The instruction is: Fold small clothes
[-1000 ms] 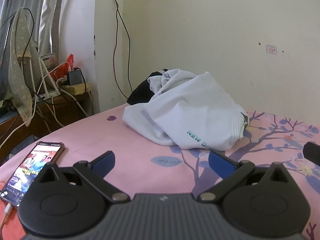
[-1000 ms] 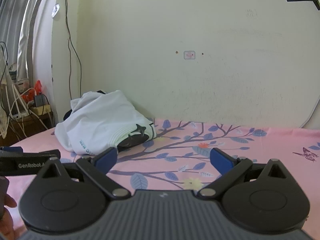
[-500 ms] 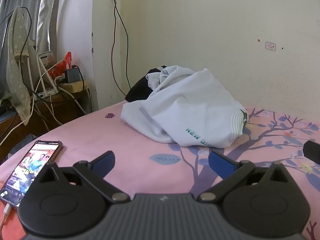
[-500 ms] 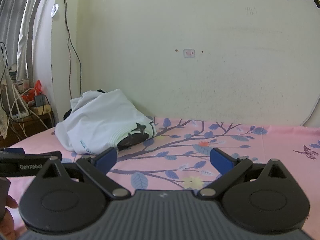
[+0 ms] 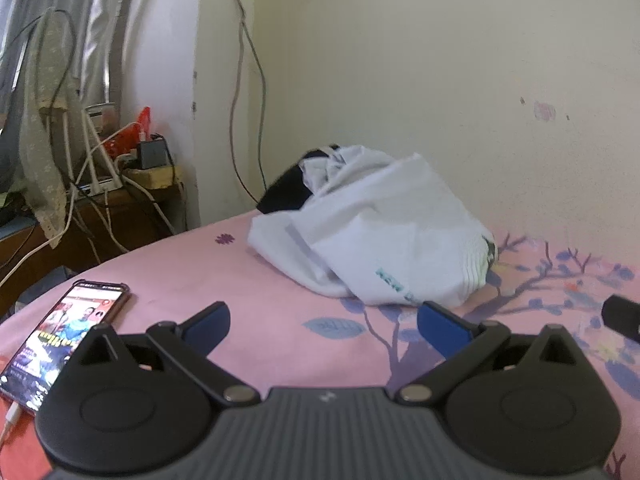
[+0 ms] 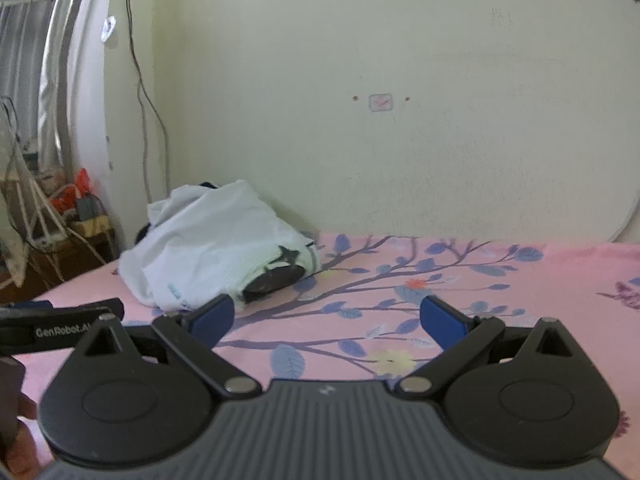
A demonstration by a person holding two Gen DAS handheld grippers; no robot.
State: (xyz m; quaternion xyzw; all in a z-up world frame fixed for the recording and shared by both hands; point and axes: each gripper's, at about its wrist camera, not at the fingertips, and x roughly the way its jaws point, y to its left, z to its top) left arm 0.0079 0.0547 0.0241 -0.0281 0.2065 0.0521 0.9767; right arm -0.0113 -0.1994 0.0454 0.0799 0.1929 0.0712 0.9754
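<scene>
A crumpled white garment (image 5: pixel 376 236) with teal lettering lies in a heap on the pink floral bedsheet (image 5: pixel 280 320), near the back wall; it also shows in the right wrist view (image 6: pixel 216 252). A dark garment (image 5: pixel 288 192) pokes out behind it. My left gripper (image 5: pixel 322 326) is open and empty, just short of the heap. My right gripper (image 6: pixel 326 320) is open and empty, farther to the right over the sheet (image 6: pixel 400 300). The left gripper's body (image 6: pixel 60 326) shows at the right view's left edge.
A phone (image 5: pixel 64 332) with a lit screen lies on the sheet at the left, a cable plugged in. A low wooden table (image 5: pixel 100 208) with chargers and tangled cables stands beyond the bed's left edge. A cream wall (image 6: pixel 400 120) runs behind the bed.
Both grippers have moved a little forward toward the white heap, the left one also rising slightly. Both stay open. The clothes have not moved.
</scene>
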